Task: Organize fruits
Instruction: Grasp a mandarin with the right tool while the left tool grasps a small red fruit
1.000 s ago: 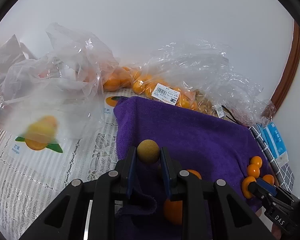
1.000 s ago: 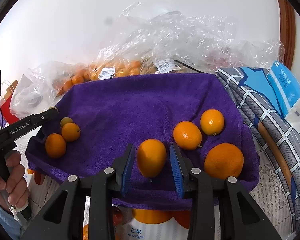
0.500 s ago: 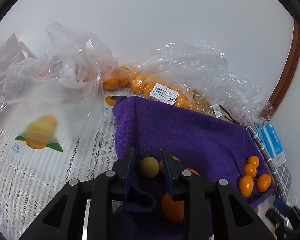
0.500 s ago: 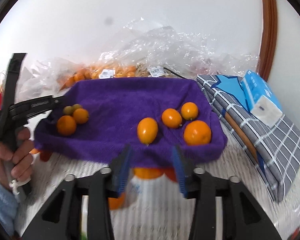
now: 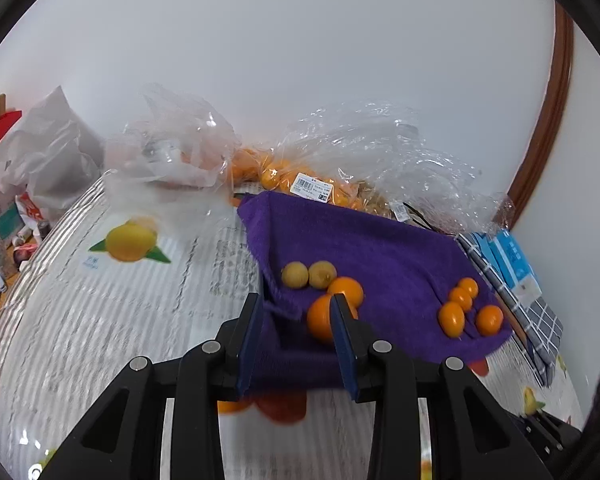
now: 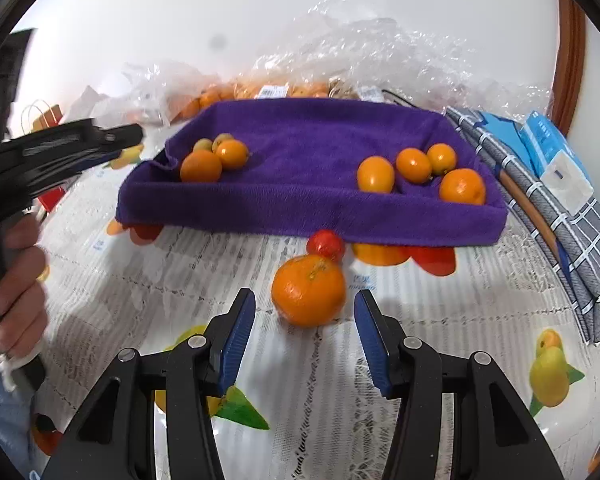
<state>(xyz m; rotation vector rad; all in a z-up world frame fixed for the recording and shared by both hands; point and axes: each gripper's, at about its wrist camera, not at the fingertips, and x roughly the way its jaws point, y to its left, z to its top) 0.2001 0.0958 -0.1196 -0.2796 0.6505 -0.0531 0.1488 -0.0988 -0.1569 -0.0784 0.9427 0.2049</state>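
— On the left wrist view, what do the jaws show?

— The left gripper [image 5: 296,336] hangs over the near edge of the purple towel [image 5: 380,248], its jaws a little apart and just opening, with nothing gripped. Beyond the blue pads lie two small yellow-green fruits [image 5: 308,275] side by side on the towel, touching an orange [image 5: 346,289] and a larger orange [image 5: 320,320] nearer the gripper. Four more small oranges [image 5: 466,308] cluster near the towel's right edge. Clear plastic bags [image 5: 340,160] holding more oranges sit behind the towel, and the tabletop [image 5: 100,320] carries a white lace cloth with fruit prints.

— And from the right wrist?

— The right gripper [image 6: 305,336] points down at the tabletop [image 6: 440,340], jaws partly apart and empty. One loose mandarin [image 6: 309,290] rests on the cloth just ahead of the pads, not touched by them, and a small red fruit [image 6: 326,243] sits behind it against the front edge of the purple towel [image 6: 312,140]. Up on the towel, one group of fruit lies at the left and four oranges [image 6: 420,174] at the right. A person's hand [image 6: 16,288] at the left edge holds the left gripper [image 6: 118,138], whose tip is close to the towel's left corner.
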